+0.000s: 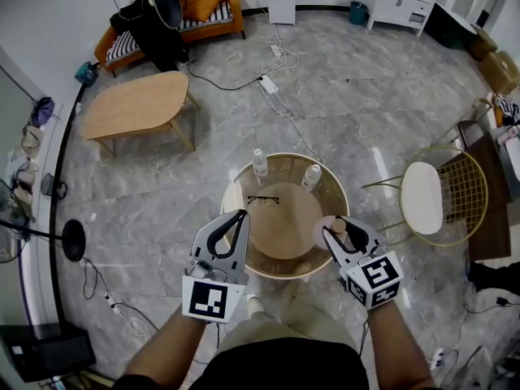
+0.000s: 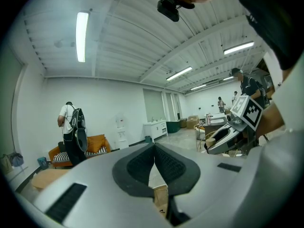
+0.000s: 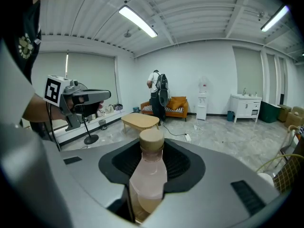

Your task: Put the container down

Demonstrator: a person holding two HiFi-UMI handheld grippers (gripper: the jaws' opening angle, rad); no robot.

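So the big thing here is the round table [image 1: 230, 187] with the gold rim and see-through top, right under the person, and a wire chair [image 1: 422, 197] with a white seat off to its right. The left gripper [image 1: 241, 215] hangs over the near left side of the table with its jaws pressed together on nothing, so it's basically just along for the ride. The right gripper [image 1: 340, 232] is clamped round the container [image 3: 148, 175], a pale pinkish bottle with a tan cap, held upright over the near right edge of the table. Looks to me like it's not set down yet, so we're at the lowering part. I'd bring it straight down onto a bare bit of the top, well in from the rim, then spread the jaws. Go easy if that top is glass. Two clear bottles [image 1: 259, 162] and a pair of glasses [image 1: 262, 200] sit further back, well out of the way. No brand or label I can read on the container; the only print is the square markers [image 1: 205, 299] on the gripper cubes.
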